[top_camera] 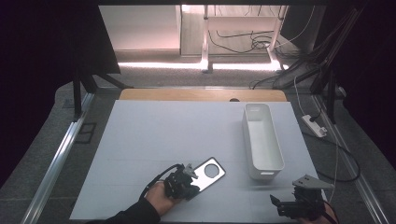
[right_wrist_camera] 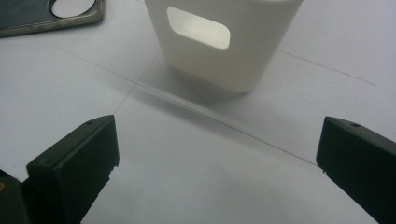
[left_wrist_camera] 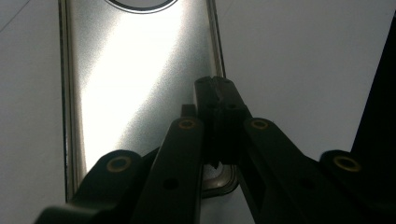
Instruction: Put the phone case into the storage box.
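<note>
I see a flat metal plate (top_camera: 208, 173) lying on the white table (top_camera: 154, 140), near the front edge and a bit left of the middle. It is long and thin like a phone case, with round corners. It is shiny and silver-grey, and light bounces off it in a bright streak in the left gripper view (left_wrist_camera: 135, 79). It has 1 big round hole (top_camera: 211, 170) near its far end, and I can see the white table through the hole. A thin raised rim runs around its edge. In the right gripper view the plate (right_wrist_camera: 28, 14) looks darker, with the hole at its corner end.

My left gripper (top_camera: 187, 179) sits on the near end of the plate. Its 2 black jaws are pressed together, and they pinch the plate's rim on the right side. The hand (top_camera: 161, 196) holding it comes in from the bottom.

My right gripper (top_camera: 299, 205) is at the front right of the table, well apart from the plate. Its 2 jaws are spread wide with nothing between them.

A tall white bin (top_camera: 263, 140) stands on the right side of the table, near the plate. It has a handle hole (right_wrist_camera: 198, 28) in its near end.
</note>
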Motion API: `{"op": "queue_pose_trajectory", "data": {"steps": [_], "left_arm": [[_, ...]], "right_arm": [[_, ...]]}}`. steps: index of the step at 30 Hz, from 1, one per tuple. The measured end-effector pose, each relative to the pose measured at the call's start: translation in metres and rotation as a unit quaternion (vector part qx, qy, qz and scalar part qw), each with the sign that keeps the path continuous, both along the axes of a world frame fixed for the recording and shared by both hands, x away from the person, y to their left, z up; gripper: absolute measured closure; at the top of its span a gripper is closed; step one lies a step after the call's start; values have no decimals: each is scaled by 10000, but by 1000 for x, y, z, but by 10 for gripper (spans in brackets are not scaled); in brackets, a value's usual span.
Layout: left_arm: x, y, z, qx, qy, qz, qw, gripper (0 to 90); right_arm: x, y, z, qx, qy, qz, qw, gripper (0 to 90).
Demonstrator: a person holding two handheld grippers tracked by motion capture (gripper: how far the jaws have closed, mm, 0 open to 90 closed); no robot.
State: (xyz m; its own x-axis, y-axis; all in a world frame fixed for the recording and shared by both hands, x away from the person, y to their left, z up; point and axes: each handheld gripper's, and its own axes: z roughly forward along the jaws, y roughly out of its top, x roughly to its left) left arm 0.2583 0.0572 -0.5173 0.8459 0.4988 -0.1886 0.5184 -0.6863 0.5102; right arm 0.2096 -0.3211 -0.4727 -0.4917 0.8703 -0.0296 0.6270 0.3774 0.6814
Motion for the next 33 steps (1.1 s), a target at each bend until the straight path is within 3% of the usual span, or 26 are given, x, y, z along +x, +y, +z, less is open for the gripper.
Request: {"op": "queue_pose_trajectory", "data": {"steps": [9,15,19,25,26,30,33], "left_arm": [[6,9,26,-199,-355,185,9990,888],[7,7,28,-178,-382,200,9989,880],[9,10,31,-130,-481,323,9982,776],[14,17,35,-100,-529,497,9973,522],[15,19,36,-40,-537,536,9971,522],[19,25,36,119,-571,664,9961,321],[23,30,38,206,-520,689,9961,219]], "right_arm": [[0,0,0,-8,7,5,10000,0],[0,0,0,-12,19,-1,10000,0],[0,0,0,-11,19,2,10000,0],[0,0,0,-9,22,2,10000,0],[0,0,0,-9,22,1,10000,0],[0,0,0,-6,26,-4,10000,0],[0,0,0,-5,30,-6,10000,0]]}}
